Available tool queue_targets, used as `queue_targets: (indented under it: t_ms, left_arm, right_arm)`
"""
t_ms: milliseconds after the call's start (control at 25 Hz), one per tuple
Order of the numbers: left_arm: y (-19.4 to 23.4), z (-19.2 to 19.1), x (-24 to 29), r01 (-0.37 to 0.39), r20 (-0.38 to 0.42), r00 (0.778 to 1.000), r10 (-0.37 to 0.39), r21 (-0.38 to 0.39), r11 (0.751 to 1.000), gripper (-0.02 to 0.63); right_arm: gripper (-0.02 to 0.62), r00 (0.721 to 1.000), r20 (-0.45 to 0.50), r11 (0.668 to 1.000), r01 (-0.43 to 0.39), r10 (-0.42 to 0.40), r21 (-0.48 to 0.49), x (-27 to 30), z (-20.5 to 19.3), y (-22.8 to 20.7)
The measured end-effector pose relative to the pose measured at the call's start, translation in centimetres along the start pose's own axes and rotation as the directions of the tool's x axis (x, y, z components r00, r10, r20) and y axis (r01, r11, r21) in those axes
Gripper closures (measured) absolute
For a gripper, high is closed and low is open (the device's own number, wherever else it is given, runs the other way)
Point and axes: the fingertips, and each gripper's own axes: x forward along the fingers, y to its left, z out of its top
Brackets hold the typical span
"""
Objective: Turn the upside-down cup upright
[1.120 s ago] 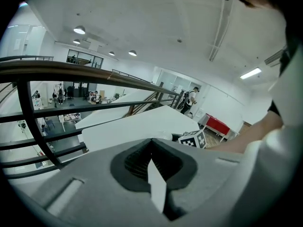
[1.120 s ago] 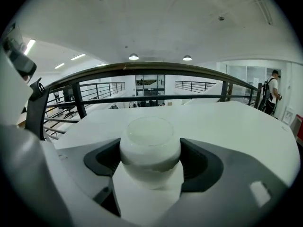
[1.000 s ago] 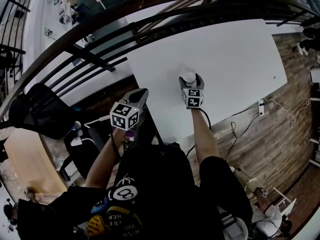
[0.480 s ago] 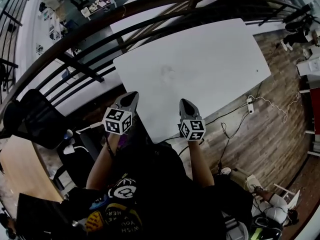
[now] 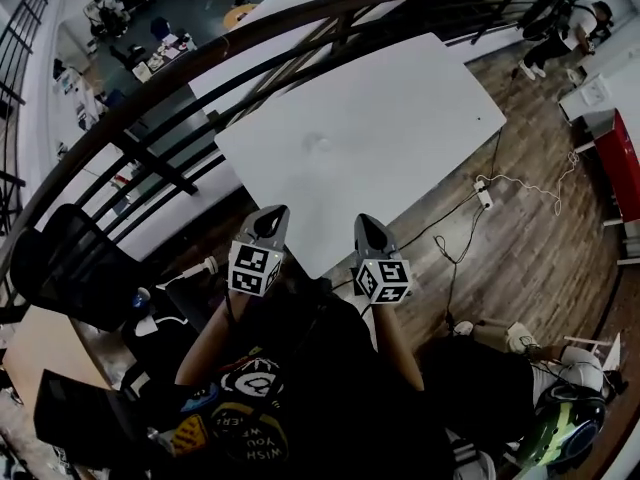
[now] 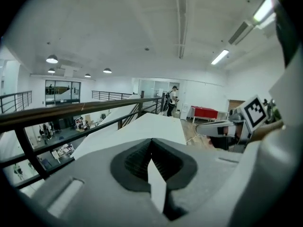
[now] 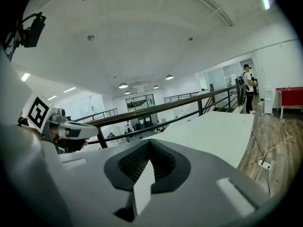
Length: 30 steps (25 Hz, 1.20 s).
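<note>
In the head view there is one white table (image 5: pixel 400 108). On it lies one cup (image 5: pixel 318 143), seen only as a faint pale spot towards the near left part of the top and too dim to tell which way up it stands. It is well apart from both grippers.

There are two grippers, the left gripper (image 5: pixel 272 213) and the right gripper (image 5: pixel 366 222). They are held side by side at the table's near edge. Each carries one marker cube (image 5: pixel 255 268) and points forward over the tabletop, on a forearm reaching out from the body. One black chair (image 5: pixel 75 258) stands at the left, and one power strip (image 5: pixel 483 194) lies on the wooden floor (image 5: pixel 540 228).

In the left gripper view the two jaws are pressed together with nothing between them. The gripper tilts slightly downward over the table. Beyond it stand one person (image 6: pixel 173 98) and one red cabinet (image 6: pixel 204 112).

In the right gripper view the two jaws likewise meet, empty. One dark railing (image 7: pixel 189 105) runs behind the table.
</note>
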Motion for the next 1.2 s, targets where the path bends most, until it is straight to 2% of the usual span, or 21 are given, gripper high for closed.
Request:
queue_targets:
  t_ms: [80,240,320,560,680,760,960,1200]
  left_arm:
    - [-1.6,0.2,-1.9,0.011,0.010,1.000,-0.011,0.033,0.999,0.601]
    - [-2.9,0.6,-5.4,0.025,0.057,0.998,-0.023,-0.038,0.999,0.601]
    - [-3.4,0.6,-6.9,0.027,0.066,0.998,-0.024,-0.039,0.999,0.601]
    - [-4.2,2.7,-10.6,-0.019,0.170,0.985,0.022,-0.021,1.000,0.601]
    - [-4.7,2.1,-10.3,-0.040,0.146,0.988,0.043,-0.023,0.999,0.601]
    - [-5.7,1.9,-10.0,-0.026,0.137,0.990,0.029,-0.022,0.999,0.601]
    - [-8.8,2.6,-9.4,0.006,0.147,0.989,-0.016,0.066,0.998,0.601]
    - [-9.9,1.9,-8.7,0.012,0.107,0.994,-0.018,0.055,0.998,0.601]
  right_arm:
    - [0.594,1.000,0.019,1.000,0.009,-0.009,-0.009,-2.1,0.9,1.8]
    - [0.594,0.999,0.047,0.999,0.025,-0.023,-0.023,-5.2,2.1,4.5]
    - [0.594,0.998,0.057,0.999,0.033,-0.031,-0.033,-6.4,2.0,5.5]
    - [0.595,0.998,0.044,0.998,0.054,-0.052,-0.035,-8.4,0.5,6.4]
    - [0.595,0.999,0.036,1.000,0.016,-0.015,-0.025,-9.2,0.0,6.9]
    - [0.595,1.000,0.028,1.000,-0.007,0.008,-0.030,-9.8,0.0,7.2]
    - [0.595,0.999,0.030,0.999,-0.039,0.040,-0.009,-10.8,-0.1,6.3]
    - [0.595,0.997,0.026,0.998,-0.067,0.067,-0.007,-11.5,0.0,6.0]
